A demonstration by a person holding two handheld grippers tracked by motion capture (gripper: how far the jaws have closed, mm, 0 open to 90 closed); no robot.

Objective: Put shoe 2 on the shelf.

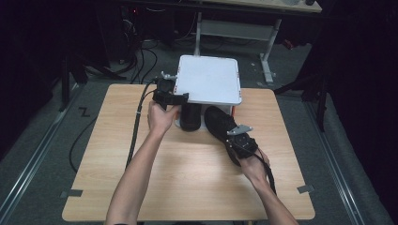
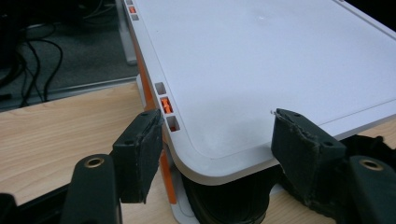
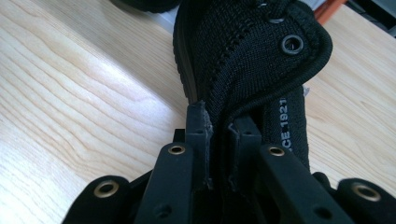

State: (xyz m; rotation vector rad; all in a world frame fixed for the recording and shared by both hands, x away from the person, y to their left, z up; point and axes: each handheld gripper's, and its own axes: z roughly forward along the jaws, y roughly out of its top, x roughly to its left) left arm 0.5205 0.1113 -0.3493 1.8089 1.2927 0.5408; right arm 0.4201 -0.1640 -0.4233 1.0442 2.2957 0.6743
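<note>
Right gripper (image 3: 219, 126) pinching black shoe (image 3: 252, 60), other shoe (image 1: 190, 117) half-hidden under white lid (image 1: 209, 78)

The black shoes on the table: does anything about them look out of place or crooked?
Yes. One black shoe sits tucked under the raised white lid, but the other shoe lies outside on the table, angled, its collar pinched in the right claw. The left claw is open at the lid's corner.

White box lid (image 1: 208, 78) overhangs two black shoes (image 1: 220, 123) at its near edge, blocking entry beneath; bare table (image 1: 187, 178) nearer than the lid lies open.
</note>
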